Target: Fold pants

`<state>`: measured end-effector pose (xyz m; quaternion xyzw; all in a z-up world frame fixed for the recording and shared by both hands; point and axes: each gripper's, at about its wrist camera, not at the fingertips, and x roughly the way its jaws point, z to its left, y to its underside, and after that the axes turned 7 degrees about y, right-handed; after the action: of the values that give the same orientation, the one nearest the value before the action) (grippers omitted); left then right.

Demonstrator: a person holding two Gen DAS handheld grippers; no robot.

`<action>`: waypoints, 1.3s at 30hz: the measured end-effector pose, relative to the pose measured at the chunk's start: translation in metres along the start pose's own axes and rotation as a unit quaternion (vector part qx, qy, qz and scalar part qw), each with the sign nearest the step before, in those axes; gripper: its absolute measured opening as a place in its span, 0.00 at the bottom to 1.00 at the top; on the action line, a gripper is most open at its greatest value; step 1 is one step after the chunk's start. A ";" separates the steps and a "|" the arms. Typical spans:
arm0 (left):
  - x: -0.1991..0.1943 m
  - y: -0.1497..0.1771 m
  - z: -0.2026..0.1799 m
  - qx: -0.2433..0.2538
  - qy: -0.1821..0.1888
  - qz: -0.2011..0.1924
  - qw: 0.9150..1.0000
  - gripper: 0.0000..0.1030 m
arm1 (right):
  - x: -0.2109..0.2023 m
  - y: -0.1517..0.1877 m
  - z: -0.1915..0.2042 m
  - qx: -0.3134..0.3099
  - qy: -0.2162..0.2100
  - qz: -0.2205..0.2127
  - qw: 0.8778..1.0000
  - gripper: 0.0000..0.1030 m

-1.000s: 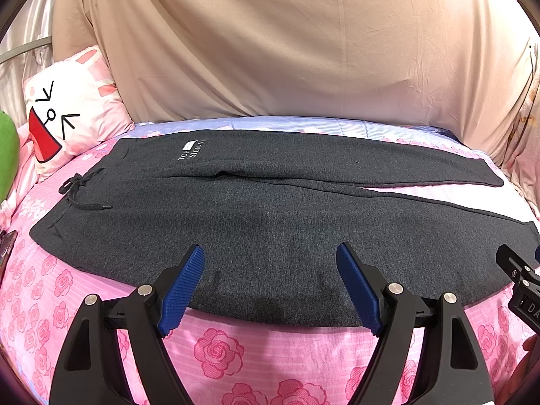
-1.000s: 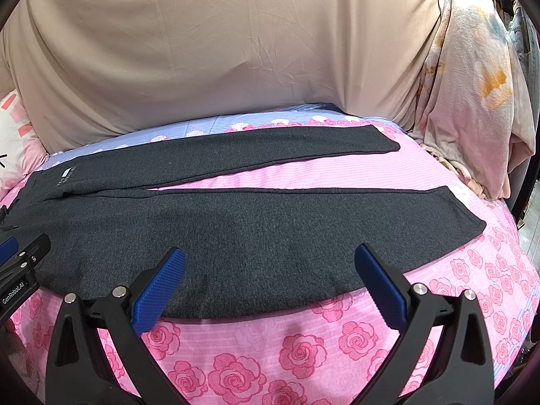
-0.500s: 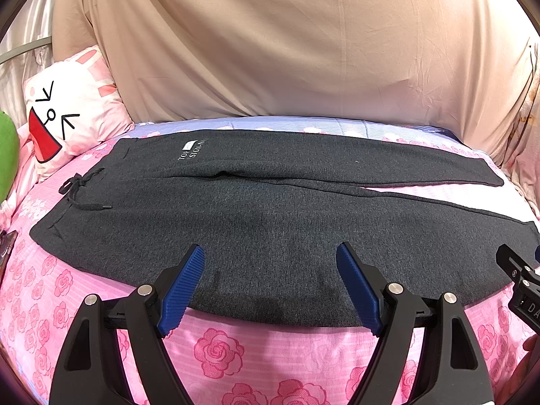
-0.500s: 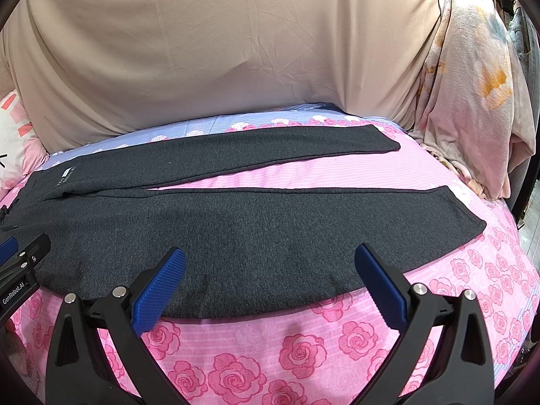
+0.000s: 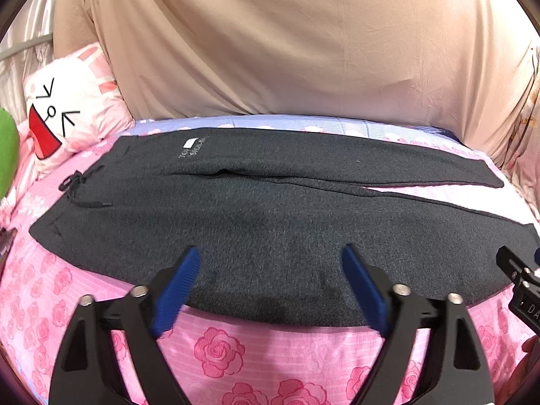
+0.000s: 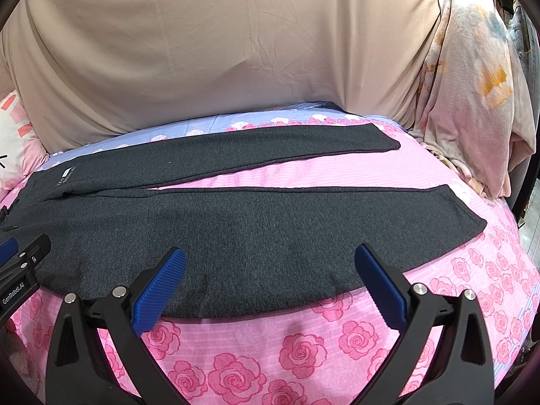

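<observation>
On the pink rose-print bedsheet [image 6: 236, 368]: one pair of dark grey fleece pants [image 5: 270, 222], two legs spread flat | left gripper [image 5: 270, 283] jaws opening, empty | right gripper [image 6: 270, 280] jaws apart, empty | one cartoon pillow [image 5: 67, 114]

pink rose-print bedsheet [image 6: 303, 354] covers the bed. beige draped cloth [image 5: 287, 50] rises behind the bedsheet. white cartoon-face pillow [image 5: 67, 108] sits at the bedsheet's left end; pale floral crumpled blanket [image 6: 472, 101] at its right end.
</observation>
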<state>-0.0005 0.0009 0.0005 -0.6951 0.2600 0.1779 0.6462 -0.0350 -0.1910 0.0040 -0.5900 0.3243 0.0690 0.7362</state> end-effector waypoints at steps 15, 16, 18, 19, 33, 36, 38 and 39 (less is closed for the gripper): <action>0.055 -0.124 0.184 -0.109 0.000 0.039 0.993 0.85 | 0.140 -0.118 -0.141 0.015 0.040 0.046 0.998 0.96; 0.064 -0.134 0.197 -0.116 -0.018 0.042 0.992 0.86 | 0.154 -0.128 -0.149 0.017 0.046 0.052 0.997 0.95; 0.088 -0.155 0.229 -0.137 -0.032 0.054 0.989 0.86 | 0.185 -0.149 -0.163 0.028 0.049 0.074 0.996 0.96; 0.104 -0.167 0.250 -0.158 -0.041 0.065 0.984 0.86 | 0.199 -0.159 -0.169 0.038 0.053 0.082 0.995 0.96; 0.251 -0.201 0.364 -0.254 -0.157 0.166 0.940 0.88 | 0.344 -0.213 -0.191 0.108 0.080 0.174 0.976 0.96; 0.264 -0.204 0.356 -0.227 -0.186 0.177 0.939 0.88 | 0.359 -0.210 -0.184 0.100 0.088 0.188 0.973 0.96; 0.269 -0.205 0.352 -0.215 -0.213 0.177 0.936 0.79 | 0.362 -0.209 -0.179 0.097 0.097 0.174 0.975 0.95; 0.268 -0.205 0.350 -0.214 -0.222 0.171 0.936 0.63 | 0.363 -0.208 -0.177 0.097 0.095 0.170 0.976 0.92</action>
<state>0.3668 0.3189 -0.0262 -0.7050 0.1803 0.4869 0.4832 0.2788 -0.5165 -0.0436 -0.4561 0.4934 0.1049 0.7332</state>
